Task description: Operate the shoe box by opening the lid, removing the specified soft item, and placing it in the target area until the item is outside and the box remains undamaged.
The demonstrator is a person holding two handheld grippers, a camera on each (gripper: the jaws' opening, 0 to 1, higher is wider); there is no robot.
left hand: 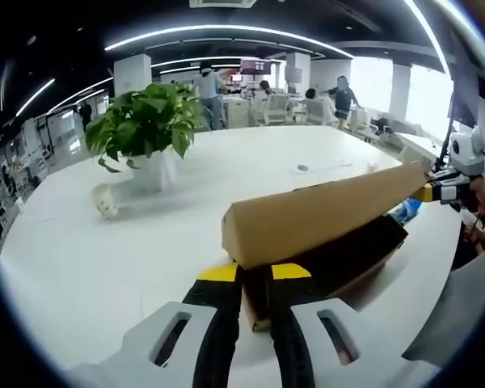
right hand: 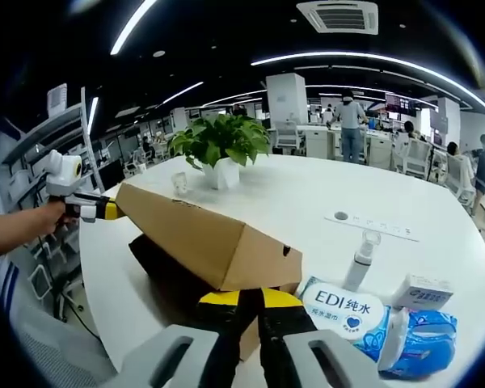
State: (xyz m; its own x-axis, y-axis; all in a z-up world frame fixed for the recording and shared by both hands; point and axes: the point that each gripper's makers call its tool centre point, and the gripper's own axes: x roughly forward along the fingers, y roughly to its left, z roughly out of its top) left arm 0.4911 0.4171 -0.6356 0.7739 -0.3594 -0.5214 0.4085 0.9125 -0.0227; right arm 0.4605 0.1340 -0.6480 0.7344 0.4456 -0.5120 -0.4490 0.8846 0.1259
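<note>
Gripping opposite ends of the raised lid (left hand: 323, 214), the left gripper (left hand: 255, 279) and right gripper (right hand: 250, 303) held it lengthwise between them above the open box (right hand: 174, 279).

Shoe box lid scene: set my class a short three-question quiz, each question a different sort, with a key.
1. True or false: the cardboard lid is lifted off the shoe box.
2. What lies nearest the right gripper? A) potted plant B) EDI wet wipes pack C) small white cup
3. Fill in: the left gripper grips one end of the lid, the right gripper the ___ end.

Key: 1 true; 2 B; 3 opposite.
</note>
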